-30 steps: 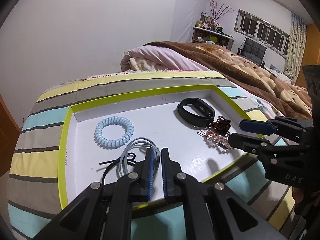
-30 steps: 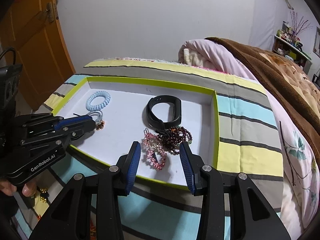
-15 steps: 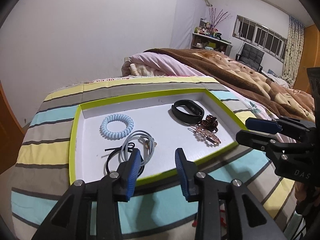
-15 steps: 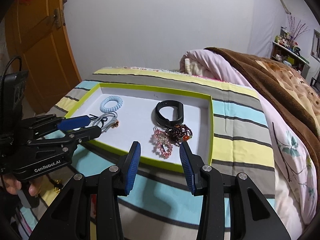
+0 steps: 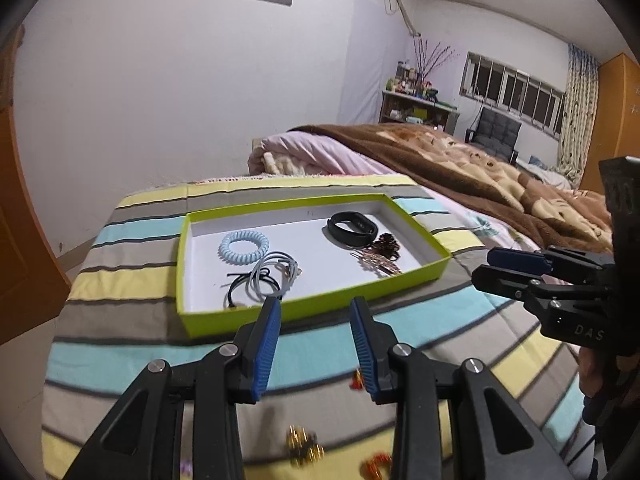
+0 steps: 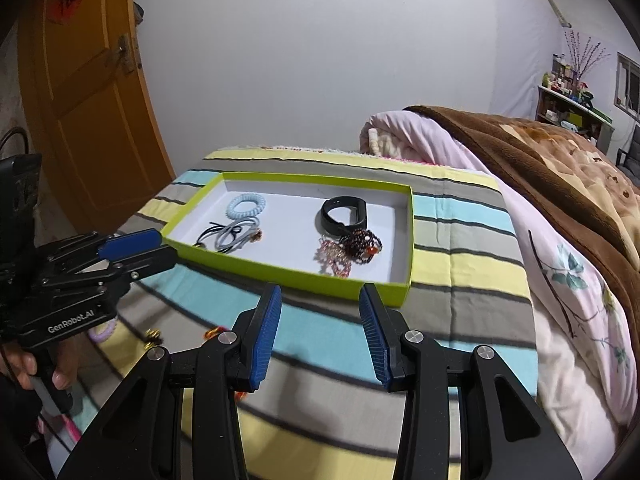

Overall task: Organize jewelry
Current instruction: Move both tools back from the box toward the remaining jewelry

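Note:
A lime-green tray lies on the striped bedspread. In it are a light blue spiral hair tie, grey and black hair ties, a black wristband, a dark bead bracelet and a pink hair clip. My left gripper is open and empty, in front of the tray. My right gripper is open and empty, in front of the tray's right end.
Small gold and red pieces and a lilac ring lie on the bedspread in front of the tray. A pink and brown duvet is piled to the right. An orange door stands at the left.
My left gripper opened, left the grey hair ties in the tray and drew back. Both grippers pulled back and up from the tray; the tray's contents stayed put.

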